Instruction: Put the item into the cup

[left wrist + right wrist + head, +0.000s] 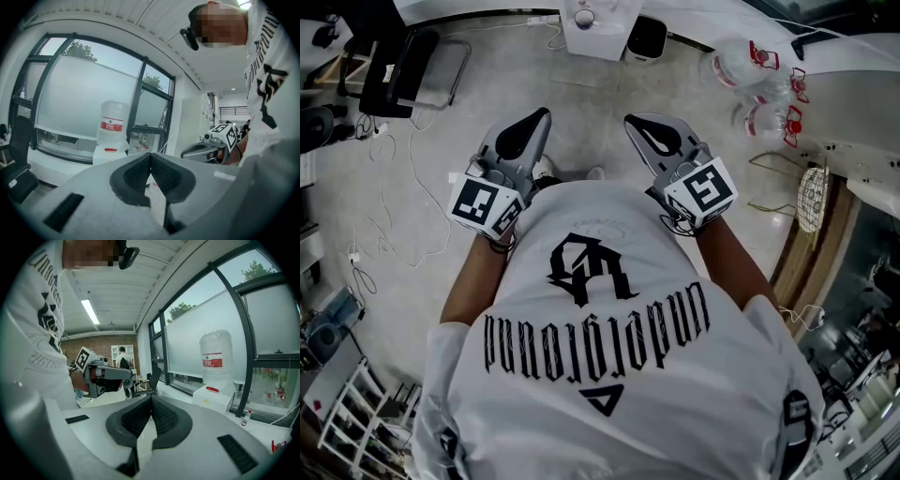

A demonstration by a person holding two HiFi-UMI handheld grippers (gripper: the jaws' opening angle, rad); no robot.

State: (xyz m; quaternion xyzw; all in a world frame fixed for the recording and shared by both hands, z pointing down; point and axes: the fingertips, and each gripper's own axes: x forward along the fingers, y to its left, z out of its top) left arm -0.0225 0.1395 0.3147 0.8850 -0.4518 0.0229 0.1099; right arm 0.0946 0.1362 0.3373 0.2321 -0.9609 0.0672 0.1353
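Left tongs [150, 158]: jaws together, pads meeting, nothing between them. They were held close in front of the person's white shirt [609, 309], above bare floor [441, 197], and pointed roughly level toward a water dispenser [586, 23] ahead. Right tongs [151, 403]: also closed and empty, alongside the left at much the same height and heading. Neither the item nor the cup showed in any view, and no desk could be made out. So the item's bearing, its long axis and the nearer hand could not be told.
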